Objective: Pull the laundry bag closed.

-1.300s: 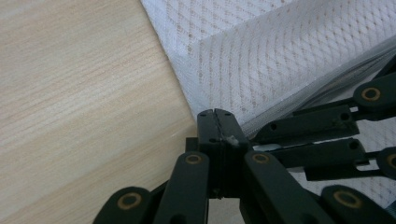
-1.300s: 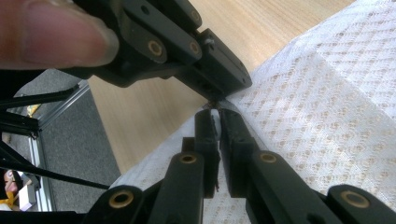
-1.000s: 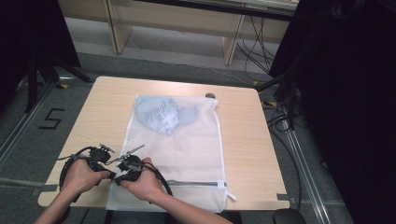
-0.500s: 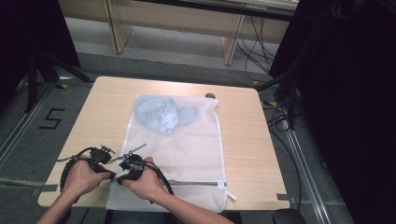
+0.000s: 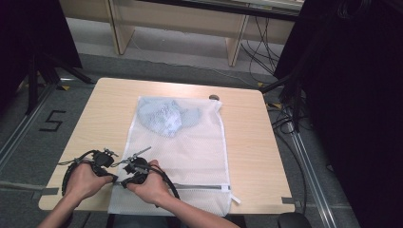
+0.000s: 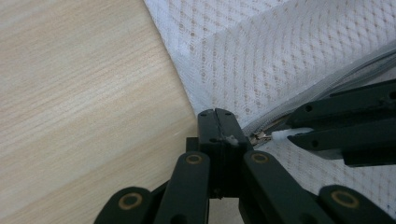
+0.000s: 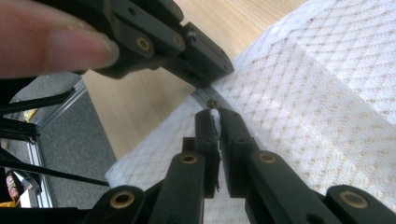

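Observation:
A white mesh laundry bag [image 5: 190, 152] lies flat on the wooden table [image 5: 252, 142], with a light blue garment [image 5: 164, 116] inside its far end. A zipper [image 5: 202, 186] runs across the near end. At the bag's near left corner the two grippers meet. My left gripper [image 5: 113, 178] [image 6: 217, 114] is shut on the bag's edge beside the zipper's end. My right gripper [image 5: 124, 182] [image 7: 214, 112] is shut on the zipper pull [image 6: 261, 137], whose small white tab [image 7: 214, 116] sits between the jaws.
A small dark round object [image 5: 214, 97] lies on the table by the bag's far right corner. Bare wood runs left and right of the bag. Cables [image 5: 280, 118] and dark stands sit on the floor around the table.

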A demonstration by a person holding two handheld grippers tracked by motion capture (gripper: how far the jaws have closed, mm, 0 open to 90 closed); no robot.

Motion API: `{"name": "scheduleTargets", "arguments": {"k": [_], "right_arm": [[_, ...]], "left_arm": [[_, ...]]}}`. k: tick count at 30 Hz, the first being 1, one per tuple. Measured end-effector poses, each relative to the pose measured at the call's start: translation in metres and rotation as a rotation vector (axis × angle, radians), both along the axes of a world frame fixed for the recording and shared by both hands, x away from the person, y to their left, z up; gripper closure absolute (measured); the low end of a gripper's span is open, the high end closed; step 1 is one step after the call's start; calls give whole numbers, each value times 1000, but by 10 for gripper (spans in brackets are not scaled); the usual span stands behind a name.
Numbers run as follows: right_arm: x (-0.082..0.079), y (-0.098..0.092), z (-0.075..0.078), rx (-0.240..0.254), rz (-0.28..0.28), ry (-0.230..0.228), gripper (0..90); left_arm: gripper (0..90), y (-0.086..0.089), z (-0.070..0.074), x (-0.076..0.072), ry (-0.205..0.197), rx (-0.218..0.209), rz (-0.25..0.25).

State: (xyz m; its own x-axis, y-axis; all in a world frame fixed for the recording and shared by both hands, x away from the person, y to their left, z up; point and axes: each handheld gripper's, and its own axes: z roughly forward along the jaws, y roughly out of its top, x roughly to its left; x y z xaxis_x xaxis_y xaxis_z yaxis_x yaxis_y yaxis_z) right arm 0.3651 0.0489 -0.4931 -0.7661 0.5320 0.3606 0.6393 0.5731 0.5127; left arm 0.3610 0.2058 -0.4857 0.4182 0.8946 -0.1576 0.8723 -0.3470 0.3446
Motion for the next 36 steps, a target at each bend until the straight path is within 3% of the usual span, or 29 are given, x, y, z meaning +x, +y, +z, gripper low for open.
{"name": "scheduleTargets", "arguments": {"k": [3,4,29,34,36], "right_arm": [[0,-2,0,-5,2,-8,871],[-1,-2,1,-6,3,-4,871],[-1,-21,7,-8,-8,3,871],[-2,-25,8,-3,2,-15,871],[-4,-27,9,-8,-20,5,871]], "left_arm": [[900,0,0,0,1,1,2],[900,0,1,0,5,16,-19],[900,-3,1,-1,-3,40,-21],[900,-3,1,-1,-6,40,-19],[900,-4,1,-1,-8,41,-19]]}}
